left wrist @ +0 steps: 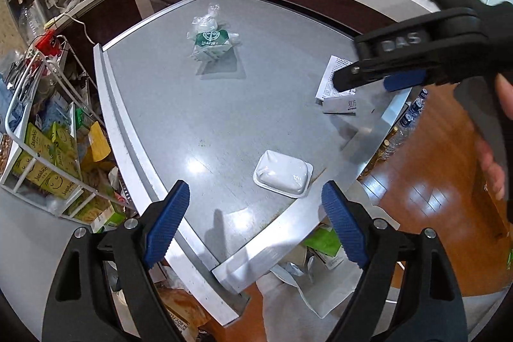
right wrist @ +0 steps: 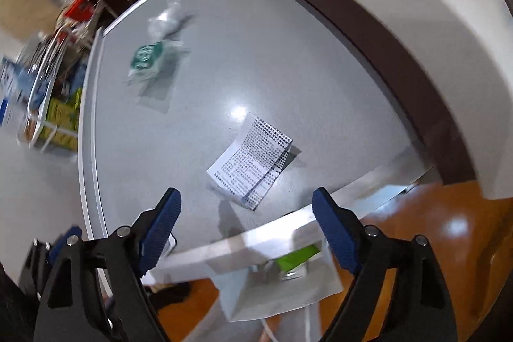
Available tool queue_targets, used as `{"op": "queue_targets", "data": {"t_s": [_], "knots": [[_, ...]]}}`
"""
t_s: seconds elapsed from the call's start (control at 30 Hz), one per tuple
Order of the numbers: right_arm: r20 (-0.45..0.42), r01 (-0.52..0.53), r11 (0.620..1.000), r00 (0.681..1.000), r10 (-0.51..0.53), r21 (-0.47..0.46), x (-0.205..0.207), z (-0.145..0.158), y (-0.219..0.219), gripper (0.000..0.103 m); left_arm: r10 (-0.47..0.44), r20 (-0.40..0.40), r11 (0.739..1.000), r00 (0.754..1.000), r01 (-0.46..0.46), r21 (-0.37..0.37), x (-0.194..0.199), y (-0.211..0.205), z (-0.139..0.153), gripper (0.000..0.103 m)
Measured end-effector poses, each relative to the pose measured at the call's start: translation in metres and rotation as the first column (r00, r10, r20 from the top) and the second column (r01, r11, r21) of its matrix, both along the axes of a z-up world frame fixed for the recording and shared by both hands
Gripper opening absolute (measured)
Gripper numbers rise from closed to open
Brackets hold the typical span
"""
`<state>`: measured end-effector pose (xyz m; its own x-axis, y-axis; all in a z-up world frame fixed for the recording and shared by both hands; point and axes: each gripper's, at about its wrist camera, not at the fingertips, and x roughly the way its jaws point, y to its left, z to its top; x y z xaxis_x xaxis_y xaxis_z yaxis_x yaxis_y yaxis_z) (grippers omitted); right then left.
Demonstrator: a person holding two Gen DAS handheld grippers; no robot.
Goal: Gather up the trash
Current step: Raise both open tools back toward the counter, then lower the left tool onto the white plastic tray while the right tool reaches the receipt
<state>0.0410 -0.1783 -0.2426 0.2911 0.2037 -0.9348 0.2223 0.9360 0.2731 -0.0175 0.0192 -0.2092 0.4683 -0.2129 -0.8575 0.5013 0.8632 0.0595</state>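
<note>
Your right wrist view is smeared by motion, so the green-and-white printed plastic packet (right wrist: pixel 148 60) on the grey tabletop (right wrist: pixel 224 60) shows no legible label, and the yellow boxes on the white wire rack (right wrist: pixel 61 114) are mere streaks. In your left wrist view, the black right gripper (left wrist: pixel 368 79) hides part of the white printed paper sheet (left wrist: pixel 333 76). The tabletop's near edge cuts off the white bin bag (left wrist: pixel 307 284) below.

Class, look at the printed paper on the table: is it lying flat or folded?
Folded. The printed paper shows a crease across it, and one edge lifts off the table, casting a shadow.
</note>
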Motion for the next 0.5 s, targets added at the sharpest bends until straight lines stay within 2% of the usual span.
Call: {"op": "queue_targets", "data": {"t_s": [0.1, 0.3, 0.43, 0.5], "knots": [[-0.009, 0.022, 1.0, 1.0, -0.022, -0.002, 0.007, -0.007, 0.004, 0.083, -0.026, -0.006, 1.0, 1.0, 0.026, -0.001, 0.003, 0.0, -0.001, 0.085], [-0.002, -0.05, 0.998, 0.999, 0.05, -0.046, 0.036, -0.017, 0.025, 0.085, -0.06, -0.025, 0.998, 0.998, 0.06, -0.005, 0.013, 0.007, -0.004, 0.085], [0.071, -0.162, 0.986, 0.984, 0.165, -0.042, 0.056, -0.011, 0.036, 0.084, -0.054, -0.044, 0.998, 0.998, 0.053, -0.027, 0.021, 0.017, -0.005, 0.085], [0.1, -0.161, 0.986, 0.981, 0.166, -0.051, 0.057, -0.002, 0.034, 0.084, -0.048, -0.054, 0.998, 0.997, 0.046, -0.038, 0.025, 0.021, -0.006, 0.085]]}}
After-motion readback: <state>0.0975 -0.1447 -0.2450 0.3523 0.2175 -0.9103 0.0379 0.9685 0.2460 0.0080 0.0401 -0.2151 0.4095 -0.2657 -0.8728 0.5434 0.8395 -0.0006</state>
